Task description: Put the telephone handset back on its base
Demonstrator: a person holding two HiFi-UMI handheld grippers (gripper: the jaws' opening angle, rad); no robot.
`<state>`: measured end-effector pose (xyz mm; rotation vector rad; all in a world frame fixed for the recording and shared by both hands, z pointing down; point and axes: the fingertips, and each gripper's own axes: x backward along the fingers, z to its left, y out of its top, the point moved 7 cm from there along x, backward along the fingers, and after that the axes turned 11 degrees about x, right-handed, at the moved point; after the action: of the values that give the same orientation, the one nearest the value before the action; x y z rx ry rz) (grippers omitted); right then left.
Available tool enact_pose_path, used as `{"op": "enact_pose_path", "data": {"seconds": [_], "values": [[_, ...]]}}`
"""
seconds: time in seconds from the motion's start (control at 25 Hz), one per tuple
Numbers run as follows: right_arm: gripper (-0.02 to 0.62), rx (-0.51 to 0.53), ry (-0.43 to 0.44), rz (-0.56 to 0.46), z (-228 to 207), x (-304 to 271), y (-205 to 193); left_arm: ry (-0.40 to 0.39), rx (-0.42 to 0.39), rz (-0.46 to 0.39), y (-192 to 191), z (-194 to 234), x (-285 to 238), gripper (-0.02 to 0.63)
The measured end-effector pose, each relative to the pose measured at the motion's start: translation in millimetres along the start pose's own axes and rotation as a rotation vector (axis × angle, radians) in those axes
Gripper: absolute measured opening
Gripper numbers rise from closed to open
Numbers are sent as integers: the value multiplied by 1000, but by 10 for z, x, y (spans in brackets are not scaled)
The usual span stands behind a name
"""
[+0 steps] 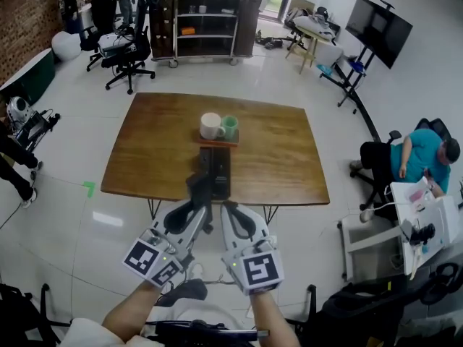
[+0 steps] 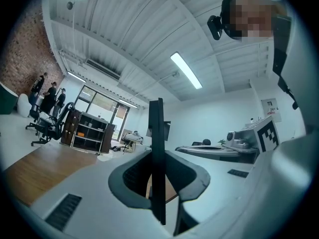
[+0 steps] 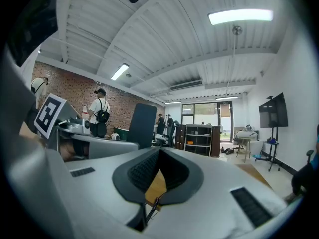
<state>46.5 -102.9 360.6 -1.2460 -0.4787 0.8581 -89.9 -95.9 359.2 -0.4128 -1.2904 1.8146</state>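
On table: 1 base, 2 mugs; left tool pinches 1 handset; right tool pressed together.

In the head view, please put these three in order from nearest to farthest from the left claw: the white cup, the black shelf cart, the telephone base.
1. telephone base, just ahead of the left claw
2. white cup, mid-table
3. black shelf cart, across the room
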Motion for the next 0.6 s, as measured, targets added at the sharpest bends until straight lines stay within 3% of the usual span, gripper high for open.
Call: {"op": "enact_pose_path", "data": {"seconds": [0.6], "values": [[0, -33, -24, 22, -315, -652, -224, -12, 64, 73, -144, 649, -482, 72]]}}
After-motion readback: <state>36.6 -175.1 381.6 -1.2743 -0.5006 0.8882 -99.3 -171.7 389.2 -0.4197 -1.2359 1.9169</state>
